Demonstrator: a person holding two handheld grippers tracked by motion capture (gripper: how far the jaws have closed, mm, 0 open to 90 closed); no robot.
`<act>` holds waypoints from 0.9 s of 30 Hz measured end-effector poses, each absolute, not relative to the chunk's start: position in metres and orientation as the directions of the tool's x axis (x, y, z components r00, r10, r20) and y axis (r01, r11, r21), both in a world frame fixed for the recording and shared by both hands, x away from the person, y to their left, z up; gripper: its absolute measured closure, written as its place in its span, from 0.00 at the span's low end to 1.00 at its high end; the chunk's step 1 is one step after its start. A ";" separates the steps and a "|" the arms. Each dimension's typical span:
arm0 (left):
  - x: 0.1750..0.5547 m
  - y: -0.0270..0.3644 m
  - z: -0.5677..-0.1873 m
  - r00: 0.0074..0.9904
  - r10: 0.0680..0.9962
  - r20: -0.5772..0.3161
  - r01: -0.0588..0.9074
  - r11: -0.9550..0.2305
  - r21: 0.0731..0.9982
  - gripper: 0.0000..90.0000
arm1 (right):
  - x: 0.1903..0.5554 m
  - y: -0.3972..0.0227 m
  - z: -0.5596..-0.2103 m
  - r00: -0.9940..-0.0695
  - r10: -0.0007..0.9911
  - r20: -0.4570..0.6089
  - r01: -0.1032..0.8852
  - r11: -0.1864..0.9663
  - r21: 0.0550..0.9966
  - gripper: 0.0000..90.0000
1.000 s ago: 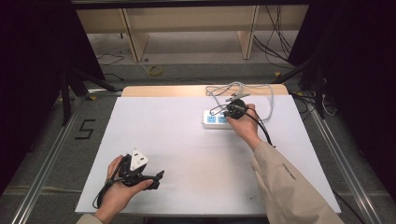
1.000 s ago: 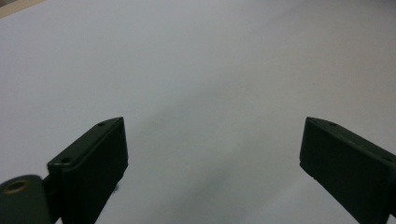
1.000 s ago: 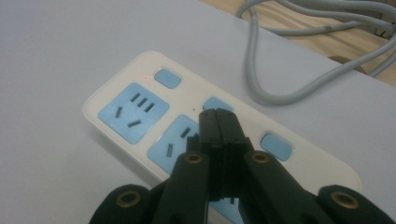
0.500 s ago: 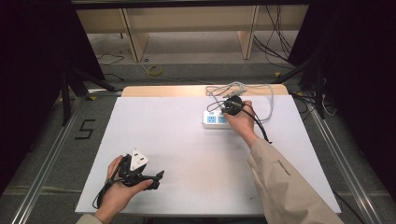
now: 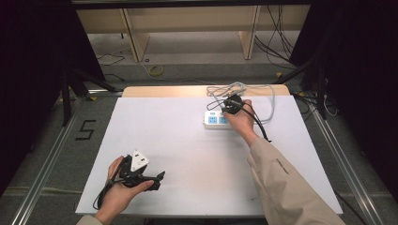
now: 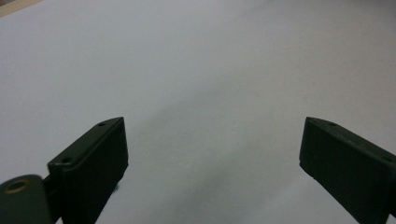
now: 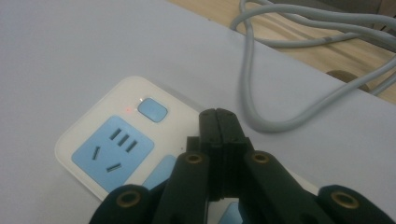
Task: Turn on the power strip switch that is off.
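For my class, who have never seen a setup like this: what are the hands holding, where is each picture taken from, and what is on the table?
A person sits at a white table holding a two-jaw tool in each hand. The high view looks down from above. The other two pictures come from small cameras riding on the tools. The left tool has its jaws wide apart over bare table, holding nothing. The right tool has its jaws shut together, tips just above a white power strip with blue sockets, near its blue switch. A small red light glows beside the switch. The strip's grey cable loops behind.
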State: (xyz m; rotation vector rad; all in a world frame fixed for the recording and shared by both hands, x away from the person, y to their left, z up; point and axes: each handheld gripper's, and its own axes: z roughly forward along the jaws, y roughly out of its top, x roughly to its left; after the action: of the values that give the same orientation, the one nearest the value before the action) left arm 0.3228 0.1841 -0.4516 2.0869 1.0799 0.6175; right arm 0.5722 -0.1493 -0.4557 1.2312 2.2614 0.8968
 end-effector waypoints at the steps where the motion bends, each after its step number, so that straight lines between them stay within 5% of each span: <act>1: 0.323 0.184 -0.452 0.540 0.836 0.094 0.504 -0.411 0.759 0.08 | 0.573 -0.149 -0.456 -0.523 0.851 -0.048 0.587 0.401 0.704 1.00; 27: 0.322 0.184 -0.451 0.541 0.836 0.097 0.504 -0.414 0.757 0.08 | 0.577 -0.145 -0.455 -0.540 0.840 -0.059 0.593 0.429 0.682 1.00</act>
State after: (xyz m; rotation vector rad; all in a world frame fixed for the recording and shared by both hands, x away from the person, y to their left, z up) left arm 0.3225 0.1845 -0.4514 2.0920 1.0779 0.6195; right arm 0.5768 -0.1446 -0.4550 1.2190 2.2958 0.8635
